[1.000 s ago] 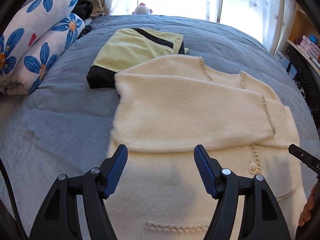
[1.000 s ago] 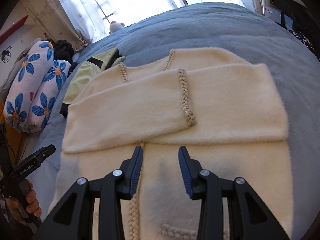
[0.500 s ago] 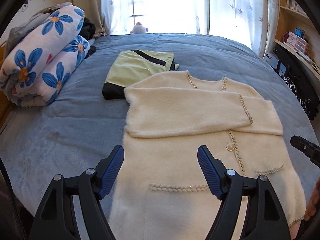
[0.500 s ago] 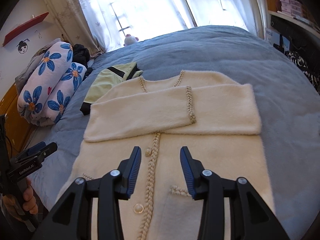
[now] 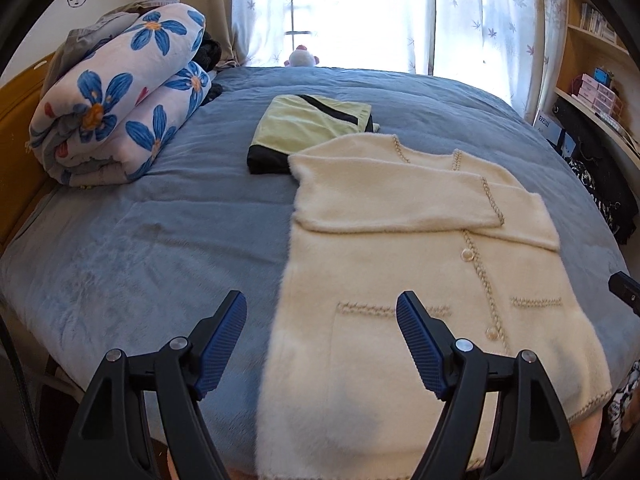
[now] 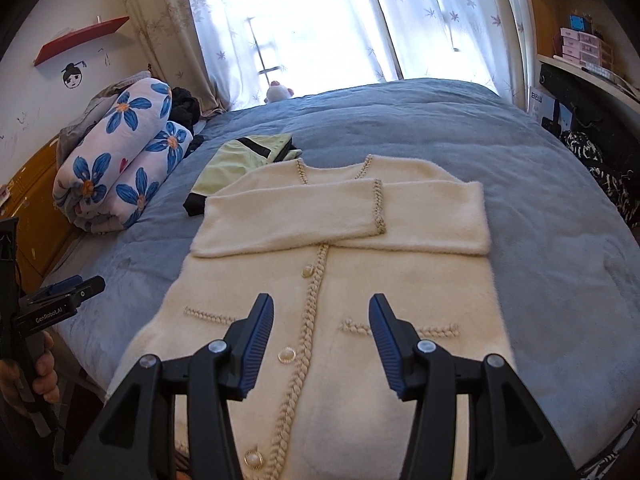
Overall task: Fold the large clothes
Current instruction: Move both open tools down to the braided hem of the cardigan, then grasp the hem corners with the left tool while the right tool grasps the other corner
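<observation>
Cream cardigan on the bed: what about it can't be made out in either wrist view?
- cream cardigan hem: cut off by the frame bottom and the tool arms in both views.
- Its top edge meets the folded green garment; whether they overlap is unclear.
- Sleeves folded across the chest hide the upper buttons.

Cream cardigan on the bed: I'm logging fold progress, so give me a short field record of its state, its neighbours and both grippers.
garment: cream cardigan, flat on the blue bedspread, buttoned
sleeves: both folded across the chest, one overlapping the other
hem: at the bed's near edge, not yet folded up
behind it: folded yellow-green garment, partly under the cardigan's shoulder
far left: rolled floral blanket
left gripper: open, empty
right gripper: open, empty, jaws just opening
</observation>
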`<state>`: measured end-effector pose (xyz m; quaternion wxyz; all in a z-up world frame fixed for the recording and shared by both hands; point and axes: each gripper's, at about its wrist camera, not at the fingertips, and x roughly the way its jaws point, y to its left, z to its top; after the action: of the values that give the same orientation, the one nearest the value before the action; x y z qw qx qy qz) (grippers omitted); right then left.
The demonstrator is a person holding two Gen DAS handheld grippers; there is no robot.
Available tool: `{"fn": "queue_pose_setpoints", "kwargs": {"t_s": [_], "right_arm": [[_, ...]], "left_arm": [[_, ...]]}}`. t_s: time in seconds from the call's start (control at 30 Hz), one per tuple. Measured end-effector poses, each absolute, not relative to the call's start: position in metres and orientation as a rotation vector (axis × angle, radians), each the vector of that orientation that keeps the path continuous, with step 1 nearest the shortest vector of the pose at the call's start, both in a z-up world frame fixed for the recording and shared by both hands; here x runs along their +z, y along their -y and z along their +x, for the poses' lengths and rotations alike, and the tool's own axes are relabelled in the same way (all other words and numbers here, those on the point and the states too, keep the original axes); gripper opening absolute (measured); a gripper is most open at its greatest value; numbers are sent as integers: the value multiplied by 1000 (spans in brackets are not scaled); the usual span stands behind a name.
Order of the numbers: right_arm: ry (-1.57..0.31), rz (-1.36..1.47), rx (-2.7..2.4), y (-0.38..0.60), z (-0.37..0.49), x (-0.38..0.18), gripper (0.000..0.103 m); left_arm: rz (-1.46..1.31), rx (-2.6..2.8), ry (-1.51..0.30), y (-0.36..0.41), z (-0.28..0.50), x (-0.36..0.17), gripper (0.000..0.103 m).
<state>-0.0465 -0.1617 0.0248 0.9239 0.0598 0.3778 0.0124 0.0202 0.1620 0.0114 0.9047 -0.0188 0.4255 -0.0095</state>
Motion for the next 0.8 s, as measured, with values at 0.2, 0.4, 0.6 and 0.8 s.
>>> {"fn": "queue_pose_setpoints", "kwargs": {"t_s": [0.2,0.4,0.6,0.8], "right_arm": [[-816,79,-7,173,-71,7,63],[-906,91,-71,208,-87,-23,63],[-988,138,-172,260,-108,-54,63],[-1070,238,-239,301,-126,-87,63]], "left_arm": [[-72,-51,-953,-189,-8,-23,76],[-137,-85,-1094,-215,-17,-81,76],[-202,-111,-1193,-229,-22,-126,76],[-194,-149,-1198,-227,-23,-138,81]]}}
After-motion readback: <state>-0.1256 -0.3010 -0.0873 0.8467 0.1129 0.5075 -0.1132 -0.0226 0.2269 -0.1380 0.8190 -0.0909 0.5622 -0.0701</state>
